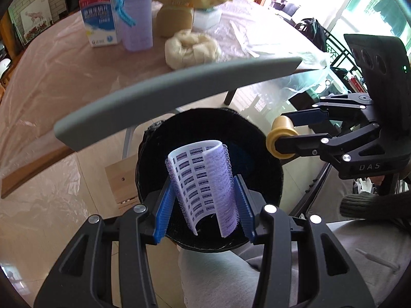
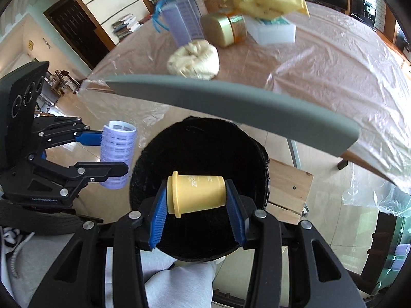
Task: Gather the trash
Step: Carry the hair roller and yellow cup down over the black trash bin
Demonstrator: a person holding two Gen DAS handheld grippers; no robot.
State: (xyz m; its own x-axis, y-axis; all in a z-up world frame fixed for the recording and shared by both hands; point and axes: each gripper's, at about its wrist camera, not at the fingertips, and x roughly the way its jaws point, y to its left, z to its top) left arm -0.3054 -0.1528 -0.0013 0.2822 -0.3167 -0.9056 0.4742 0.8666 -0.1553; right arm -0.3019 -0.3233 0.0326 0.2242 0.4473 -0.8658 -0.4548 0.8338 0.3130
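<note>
Two grippers are hanging over a round black bin (image 1: 213, 138), each pointing steeply down. At nine o'clock of the pair, the left gripper (image 1: 205, 202) is pinching a split lilac hair roller with a white grid lining (image 1: 203, 182) between its blue ribbed pads (image 1: 164, 205), jaws nearly closed; the roller is blocking much of the bin's dark inside. At three o'clock, the right gripper (image 2: 196, 200) is squeezing a pale yellow plastic cup with a flanged rim (image 2: 196, 192) sideways, its print too small to read. Toward twelve o'clock, a grey curved bar (image 2: 231, 102) is cutting across the plastic-covered table (image 2: 321, 71), where a cream fluffy bundle (image 2: 194, 59) is sitting; the things behind it are blurred and cropped by the frame edge.
</note>
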